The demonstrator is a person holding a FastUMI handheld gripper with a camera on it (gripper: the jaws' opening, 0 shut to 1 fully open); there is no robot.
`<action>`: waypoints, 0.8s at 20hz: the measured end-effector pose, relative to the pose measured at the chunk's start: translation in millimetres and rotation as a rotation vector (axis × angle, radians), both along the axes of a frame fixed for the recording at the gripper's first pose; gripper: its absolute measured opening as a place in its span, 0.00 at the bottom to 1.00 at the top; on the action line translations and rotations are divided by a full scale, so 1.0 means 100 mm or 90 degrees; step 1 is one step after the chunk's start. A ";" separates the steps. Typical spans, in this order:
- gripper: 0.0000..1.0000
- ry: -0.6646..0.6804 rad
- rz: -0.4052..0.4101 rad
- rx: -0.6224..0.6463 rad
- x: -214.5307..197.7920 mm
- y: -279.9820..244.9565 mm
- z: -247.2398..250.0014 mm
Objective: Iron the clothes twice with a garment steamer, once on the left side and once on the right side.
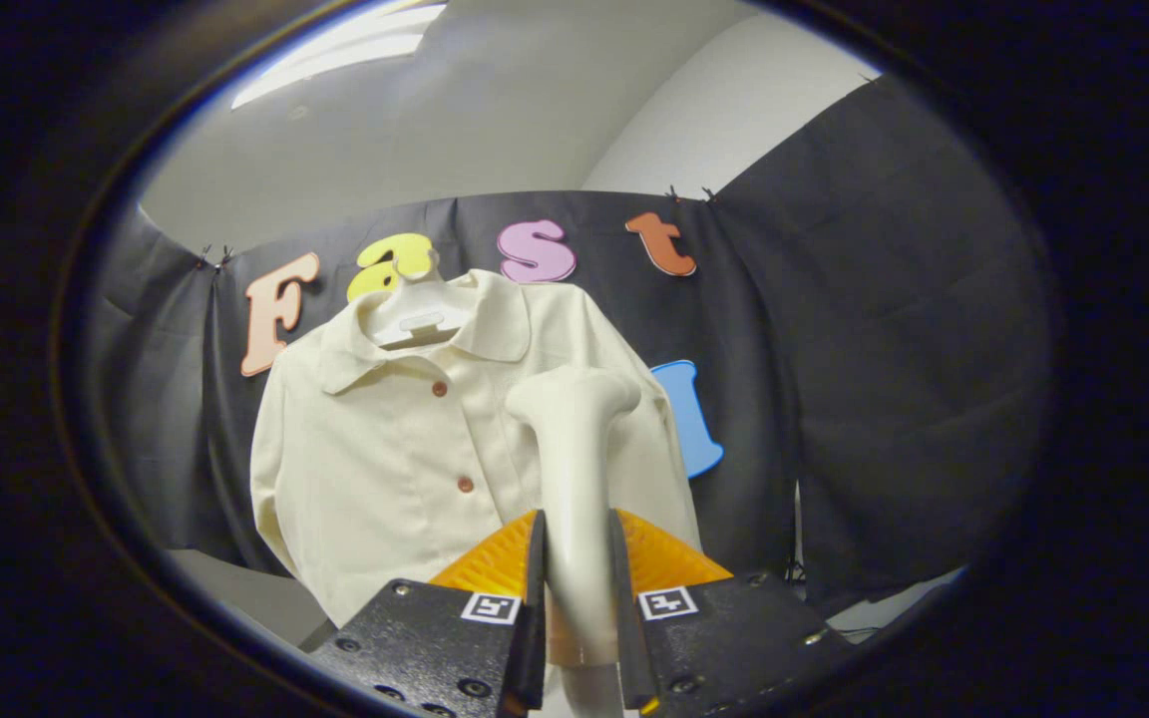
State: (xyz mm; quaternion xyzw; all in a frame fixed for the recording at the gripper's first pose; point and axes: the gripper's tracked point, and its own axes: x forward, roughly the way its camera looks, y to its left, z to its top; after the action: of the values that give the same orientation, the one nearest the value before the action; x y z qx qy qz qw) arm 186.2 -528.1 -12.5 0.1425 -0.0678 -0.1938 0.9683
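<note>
Gripper [574,588] has its jaws clamped narrow on the handle of the garment steamer [573,469], both fingers pressing its sides. Steamer stands upright between the fingers, head at the top, angled forward toward the cloth.

Cream button-up shirt [385,449] hangs on a white hanger [418,321] against the booth's black wall, just beyond the fingers. Collar up top, brown buttons [465,485] run down the placket. Steamer head sits in front of the shirt's panel on the right of the button line as seen from here, about chest height; whether it touches the fabric, cannot tell.

Looks like one side pass is set up or in hand, judging by where the head sits. Which of the two passes this is, can't say from this.

To do it well:
- keep the grip firm so the handle doesn't twist in the jaws
- keep head face square to the cloth, close or lightly touching
- travel straight along the panel, slow and even, staying clear of the buttons
- don't push hard; shirt hangs free and would swing back or rock on the hanger
- then shift across the placket for the other side

Pale bench [235,588] surface shows below the hem.
</note>
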 end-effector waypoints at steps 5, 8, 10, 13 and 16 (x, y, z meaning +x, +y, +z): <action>0.29 0.036 0.006 0.011 -0.05 0.01 -0.40; 0.29 0.057 0.011 0.021 -0.13 0.08 -0.70; 0.29 0.068 0.014 0.035 -0.18 0.10 -0.90; 0.29 0.085 0.016 0.056 -0.24 0.14 -1.19; 0.29 0.098 0.016 0.081 -0.30 0.18 -1.47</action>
State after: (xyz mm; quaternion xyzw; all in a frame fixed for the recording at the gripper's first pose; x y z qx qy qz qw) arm 156.2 -510.1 -159.8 0.1895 0.0213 -0.1961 0.9619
